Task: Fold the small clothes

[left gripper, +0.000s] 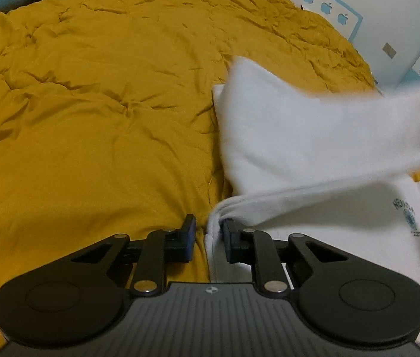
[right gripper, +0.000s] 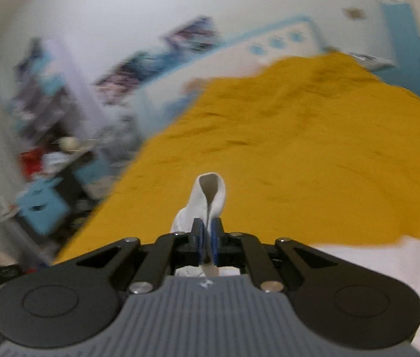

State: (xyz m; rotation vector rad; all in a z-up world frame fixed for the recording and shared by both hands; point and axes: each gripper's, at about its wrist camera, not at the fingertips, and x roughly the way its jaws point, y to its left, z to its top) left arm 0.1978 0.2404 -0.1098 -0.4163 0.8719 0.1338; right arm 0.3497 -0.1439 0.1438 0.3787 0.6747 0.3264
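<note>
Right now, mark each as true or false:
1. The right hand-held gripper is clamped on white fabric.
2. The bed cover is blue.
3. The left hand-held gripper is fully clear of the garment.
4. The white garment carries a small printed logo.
1. True. The right hand-held gripper pinches a fold of the white garment between shut pads.
2. False. The bed cover is mustard yellow.
3. False. The left hand-held gripper has the garment's bunched edge between its fingers, against the right-side one; a gap remains on the other side.
4. True. A small bluish logo shows near the right edge of the left wrist view.
</note>
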